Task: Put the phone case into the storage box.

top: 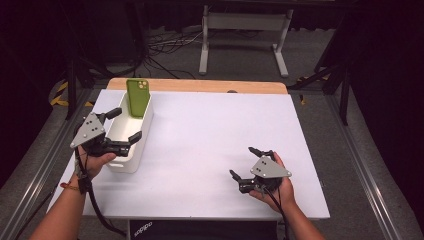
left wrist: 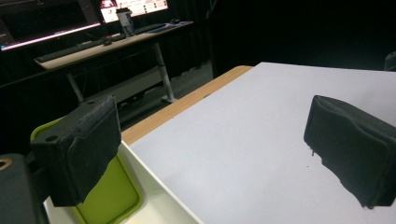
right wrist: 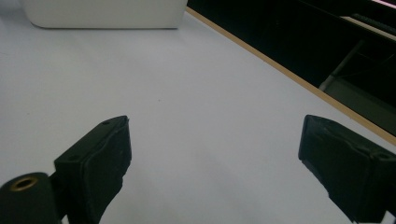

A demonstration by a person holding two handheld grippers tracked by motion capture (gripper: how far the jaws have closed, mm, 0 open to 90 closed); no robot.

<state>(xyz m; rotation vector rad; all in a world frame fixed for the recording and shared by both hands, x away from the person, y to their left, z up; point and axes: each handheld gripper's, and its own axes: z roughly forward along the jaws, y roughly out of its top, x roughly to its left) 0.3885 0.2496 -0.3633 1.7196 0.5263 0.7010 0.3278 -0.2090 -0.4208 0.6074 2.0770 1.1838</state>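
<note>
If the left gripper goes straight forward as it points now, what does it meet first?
Probably nothing: the left gripper, jaws open astride the bin wall, points over bare table. The phone stays by one jaw.

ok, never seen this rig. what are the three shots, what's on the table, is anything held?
No robot here: a person holds a two-jaw gripper in each hand. The high view looks down on the white table from the person's side. The other two come from cameras riding on the grippers, looking along their black jaws. The left gripper sits at a white bin with its jaws apart, one over the bin and one outside it. A green phone stands in the bin's far end, leaning on the wall. The right gripper is over bare table, jaws apart. Neither gripper holds anything.
</note>
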